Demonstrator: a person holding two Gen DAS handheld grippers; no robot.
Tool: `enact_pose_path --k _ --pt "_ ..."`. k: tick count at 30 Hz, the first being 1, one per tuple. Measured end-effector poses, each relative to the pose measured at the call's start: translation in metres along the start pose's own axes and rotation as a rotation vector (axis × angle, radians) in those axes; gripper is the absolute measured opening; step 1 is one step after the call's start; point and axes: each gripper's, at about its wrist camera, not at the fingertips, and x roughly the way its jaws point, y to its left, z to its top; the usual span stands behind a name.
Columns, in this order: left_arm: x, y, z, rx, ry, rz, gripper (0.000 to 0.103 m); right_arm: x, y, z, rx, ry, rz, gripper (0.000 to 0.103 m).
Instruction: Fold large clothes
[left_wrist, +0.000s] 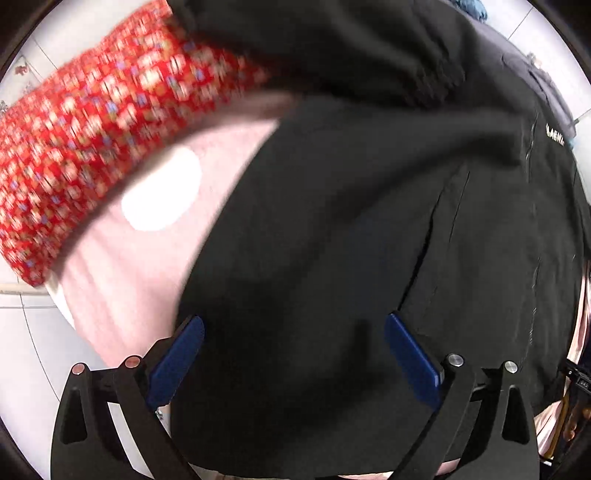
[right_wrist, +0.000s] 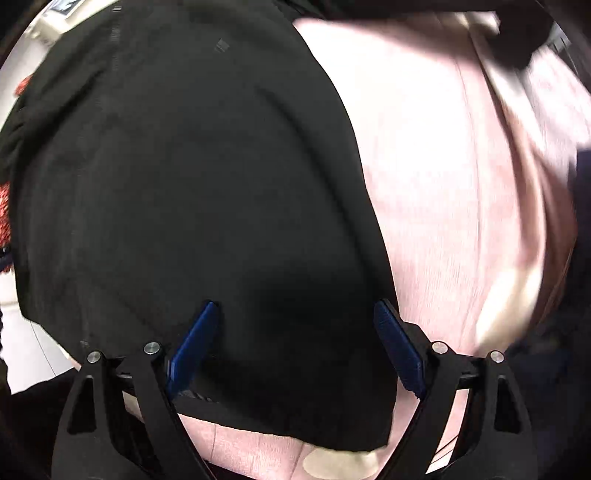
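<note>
A large black garment (left_wrist: 388, 229) lies spread on a pink sheet (left_wrist: 122, 280). It has small white lettering near the right edge in the left wrist view. My left gripper (left_wrist: 295, 325) hovers just above the garment's near part, jaws wide open and empty, blue pads (left_wrist: 181, 358) apart. In the right wrist view the same black garment (right_wrist: 192, 192) fills the left and middle, with its hem near the bottom. My right gripper (right_wrist: 295, 310) is open and empty above the garment near its right edge. The pink sheet (right_wrist: 461, 192) shows to the right.
A red patterned cloth (left_wrist: 92, 147) lies across the far left of the sheet, blurred. White tiled floor (left_wrist: 29, 350) shows at the left. A dark object (right_wrist: 517, 37) sits at the far right top, blurred.
</note>
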Motion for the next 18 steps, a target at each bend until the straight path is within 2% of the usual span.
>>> enact_pose_path --k 6,9,11,12,14,15,17,18 --pt "0.013 -0.022 -0.012 0.047 0.023 -0.001 0.096 0.005 0.008 -0.008 -0.025 -0.009 -0.038 0.082" --pt "0.013 -0.031 -0.015 0.080 0.023 0.002 0.091 -0.001 0.012 -0.011 -0.044 -0.022 -0.059 0.060" --pt "0.013 -0.036 -0.017 0.097 0.029 0.013 0.070 -0.003 0.015 -0.015 -0.076 -0.023 -0.087 0.039" --pt "0.012 -0.035 -0.018 0.103 0.031 0.024 0.064 -0.004 0.015 -0.016 -0.086 -0.022 -0.092 0.035" --pt "0.006 -0.033 -0.020 0.102 0.035 0.035 0.038 -0.008 0.012 -0.020 -0.092 -0.027 -0.092 0.019" --pt "0.002 -0.030 -0.021 0.096 0.039 0.035 0.031 -0.015 0.010 -0.023 -0.083 -0.037 -0.079 0.016" --pt "-0.008 -0.026 -0.023 0.092 0.039 -0.013 0.015 -0.025 0.005 -0.029 -0.065 -0.057 -0.049 0.009" --pt "-0.013 -0.026 -0.024 0.100 0.035 -0.024 0.012 -0.033 0.002 -0.033 -0.052 -0.069 -0.019 0.007"
